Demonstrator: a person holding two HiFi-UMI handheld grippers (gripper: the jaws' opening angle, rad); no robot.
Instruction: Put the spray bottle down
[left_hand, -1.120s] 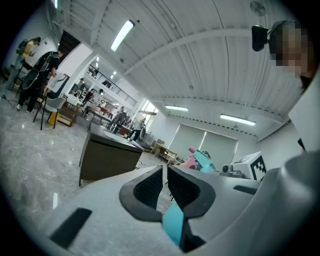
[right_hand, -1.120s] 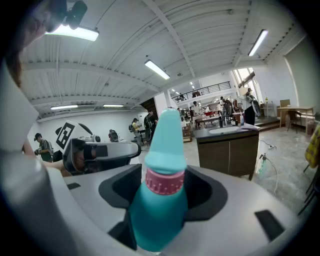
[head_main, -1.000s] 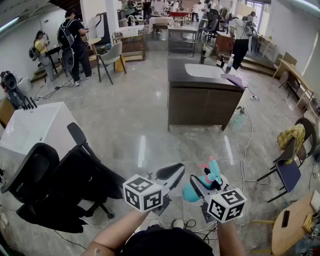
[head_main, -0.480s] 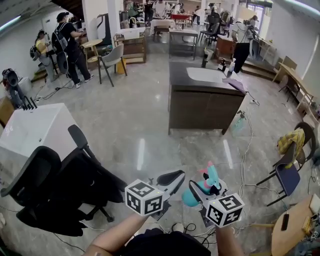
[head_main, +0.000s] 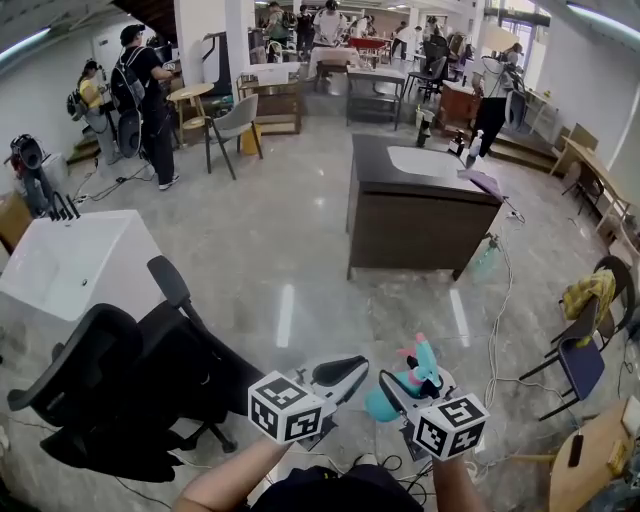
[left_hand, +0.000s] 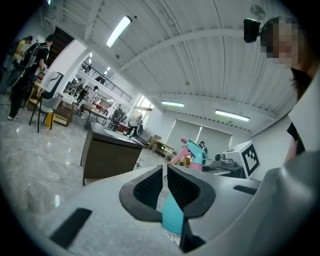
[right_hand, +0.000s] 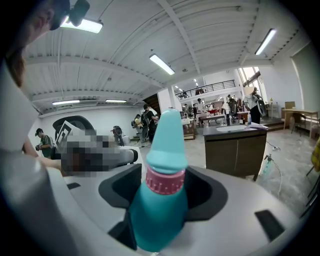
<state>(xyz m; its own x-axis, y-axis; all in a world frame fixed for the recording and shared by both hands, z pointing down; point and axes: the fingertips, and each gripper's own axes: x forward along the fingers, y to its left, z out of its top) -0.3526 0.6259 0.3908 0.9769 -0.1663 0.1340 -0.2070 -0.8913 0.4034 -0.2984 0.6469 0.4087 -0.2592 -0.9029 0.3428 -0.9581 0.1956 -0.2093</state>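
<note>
The left gripper (left_hand: 164, 182) has its jaws almost closed on nothing. The right gripper (right_hand: 162, 192) clamps the teal plastic spray bottle with a pink collar (head_main: 412, 368) in mid-air, nozzle forward along the jaws, apparently tilted upward, well short of the dark wooden counter (head_main: 420, 215)

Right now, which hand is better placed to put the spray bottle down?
Right. The right tongs are clamped on the teal spray bottle, near its pink collar. The left tongs are closed on nothing and sit beside it, so a handover would probably only add a step.
</note>
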